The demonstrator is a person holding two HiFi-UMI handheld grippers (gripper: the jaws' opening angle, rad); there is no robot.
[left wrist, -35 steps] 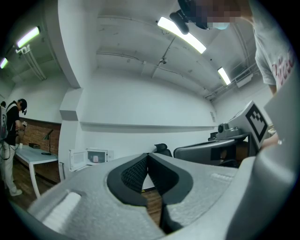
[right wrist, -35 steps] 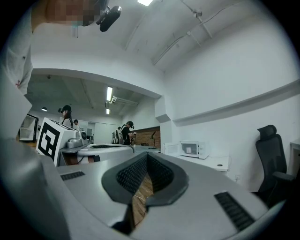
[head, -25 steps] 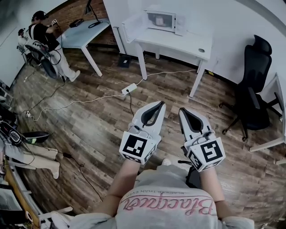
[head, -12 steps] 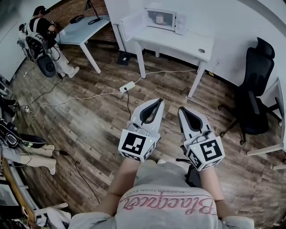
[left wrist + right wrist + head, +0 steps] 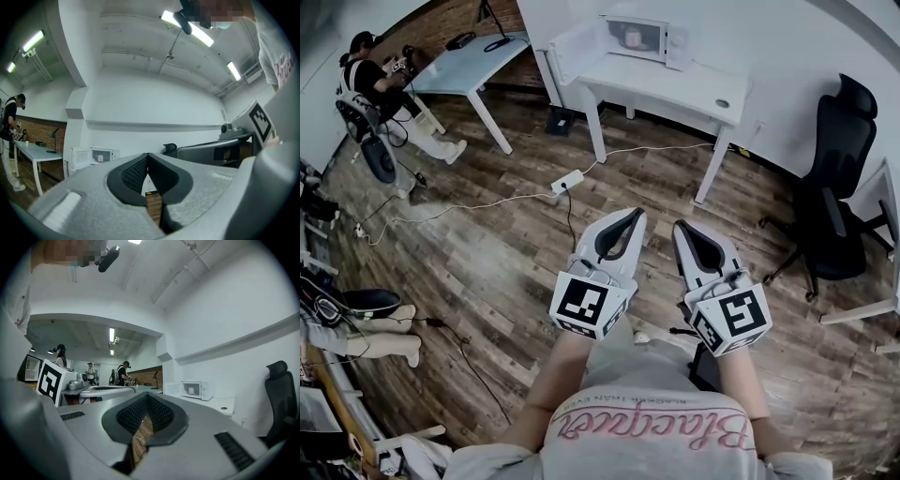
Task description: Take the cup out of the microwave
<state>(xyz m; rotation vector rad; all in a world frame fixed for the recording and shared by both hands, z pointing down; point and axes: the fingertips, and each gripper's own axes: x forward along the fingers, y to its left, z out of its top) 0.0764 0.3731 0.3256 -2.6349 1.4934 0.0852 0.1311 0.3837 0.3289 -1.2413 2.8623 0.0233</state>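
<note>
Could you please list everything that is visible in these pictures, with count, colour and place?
microwave: 1, white, door open, on the white table
cup: 1, pale, inside the microwave
white table: 1, by the far wall
grey table: 1, far left
chair: 1, black, right
power strip: 1, white, on the floor
floor: brown wood
other person: 1, by the grey table
left gripper: 1, pale grey, shut, empty
right gripper: 1, pale grey, shut, empty

Wood-plank floor — smooth matt table
</note>
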